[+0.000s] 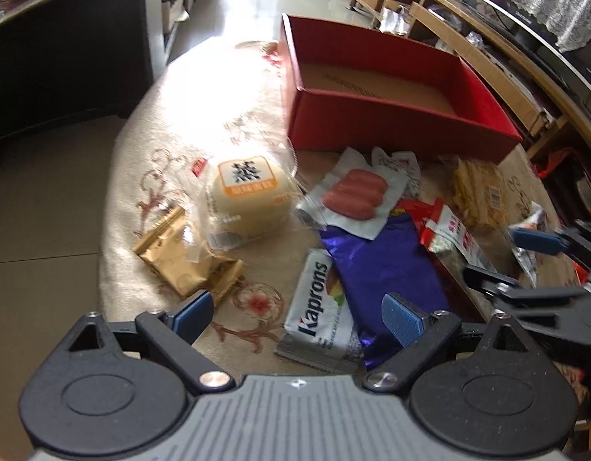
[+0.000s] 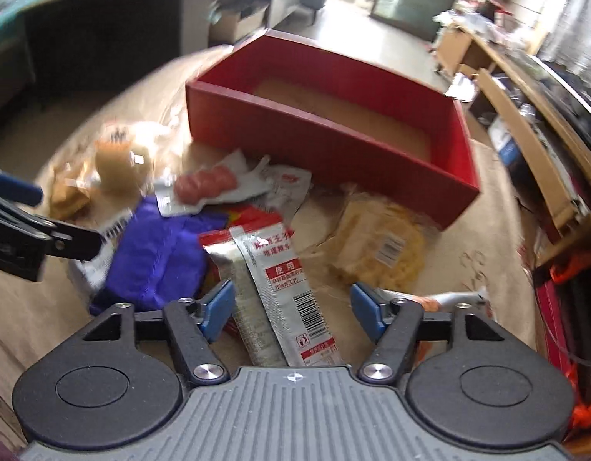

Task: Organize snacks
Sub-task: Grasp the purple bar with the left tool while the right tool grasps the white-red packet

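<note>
An empty red box [image 1: 391,115] stands at the far side of the table; it also shows in the right wrist view [image 2: 326,130]. Snack packs lie in front of it: a bun pack [image 1: 245,196], a sausage pack [image 1: 353,196], a purple bag [image 1: 380,261], a Kaprons pack [image 1: 318,303], a gold pack [image 1: 176,257] and a yellow wafer pack [image 2: 380,246]. My left gripper [image 1: 295,315] is open above the Kaprons pack. My right gripper [image 2: 291,307] is open over a silver and red sachet [image 2: 280,284].
The table has a beige flowered cloth [image 1: 172,115]. A dark counter [image 1: 65,50] stands to the left and wooden shelves [image 1: 487,46] to the right. A tiled floor [image 1: 38,230] lies beyond the table's left edge.
</note>
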Tool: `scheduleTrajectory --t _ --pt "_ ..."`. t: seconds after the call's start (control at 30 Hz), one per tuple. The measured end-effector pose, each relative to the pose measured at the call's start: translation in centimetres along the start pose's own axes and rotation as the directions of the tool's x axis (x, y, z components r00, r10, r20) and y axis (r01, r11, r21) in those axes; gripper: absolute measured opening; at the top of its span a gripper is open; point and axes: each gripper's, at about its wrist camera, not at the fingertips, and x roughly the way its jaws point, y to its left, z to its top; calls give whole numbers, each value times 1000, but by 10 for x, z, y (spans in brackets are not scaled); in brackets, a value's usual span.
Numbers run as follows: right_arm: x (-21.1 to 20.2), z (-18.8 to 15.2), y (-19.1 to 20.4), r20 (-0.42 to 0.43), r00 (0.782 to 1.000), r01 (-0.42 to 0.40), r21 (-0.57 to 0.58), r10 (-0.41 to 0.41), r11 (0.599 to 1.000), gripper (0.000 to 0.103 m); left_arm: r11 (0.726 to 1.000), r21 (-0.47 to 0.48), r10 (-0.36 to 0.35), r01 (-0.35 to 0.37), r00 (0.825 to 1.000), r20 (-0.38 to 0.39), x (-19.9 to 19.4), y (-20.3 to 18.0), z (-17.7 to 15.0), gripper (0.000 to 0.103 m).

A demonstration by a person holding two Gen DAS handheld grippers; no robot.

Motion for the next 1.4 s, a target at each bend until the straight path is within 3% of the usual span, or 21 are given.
scheduleTrajectory --t 0.1,0.13,0.2,0.27,0.5,0.53,0.63,0.7,0.73,0.77,0.83,1.0,1.07,1.1,1.13,1.4 --pt "17 4 -6 -46 997 -65 0 65 998 73 999 28 -15 16 1000 -12 2 -4 -1 91" --pt "23 4 -8 -70 992 -107 15 108 994 68 999 36 -14 14 1000 -13 3 -5 -1 91" --pt "34 1 -7 -113 986 -120 21 122 993 68 999 41 -16 17 1000 -16 4 -5 0 91" --pt "31 -4 -7 -125 979 -155 37 158 987 59 999 24 -39 40 999 -26 4 -5 0 91" --pt "0 -30 -16 -93 986 -128 101 137 987 42 998 51 -37 40 998 -49 11 -34 -4 91" --pt "-4 -33 -20 -79 988 -126 117 135 985 28 999 38 -35 37 998 -59 14 -38 -4 91" --pt "-11 -41 -30 -64 991 -107 145 117 984 24 999 -43 0 -4 996 -94 27 -46 -1 91" --pt "-9 -48 -34 -76 990 -104 167 118 980 26 998 -46 45 -48 996 -73 31 -58 2 91" --pt "-5 -48 -33 -80 989 -108 170 123 979 34 997 -47 53 -57 996 -75 33 -63 4 91" --pt "-4 -49 -34 -80 988 -120 163 134 979 52 996 -45 71 -75 994 -81 37 -69 6 91" --pt "-5 -49 -39 -96 982 -145 156 161 977 76 988 -8 150 -151 984 -93 45 -83 8 91" --pt "-22 -44 -54 -24 991 -126 155 131 980 78 950 68 308 -303 949 -71 62 -109 5 92" --pt "-22 -44 -61 -29 992 -116 172 122 978 78 948 96 308 -302 950 -49 56 -114 2 77" --pt "-21 -45 -64 -39 991 -117 176 126 977 78 949 115 298 -292 954 -42 49 -115 0 64" --pt "-20 -45 -65 -47 990 -123 174 133 977 78 951 132 289 -281 956 -43 44 -115 -2 61" --pt "-5 -65 -56 -116 973 -184 141 201 973 79 966 160 212 -201 976 -54 14 -91 -28 60"
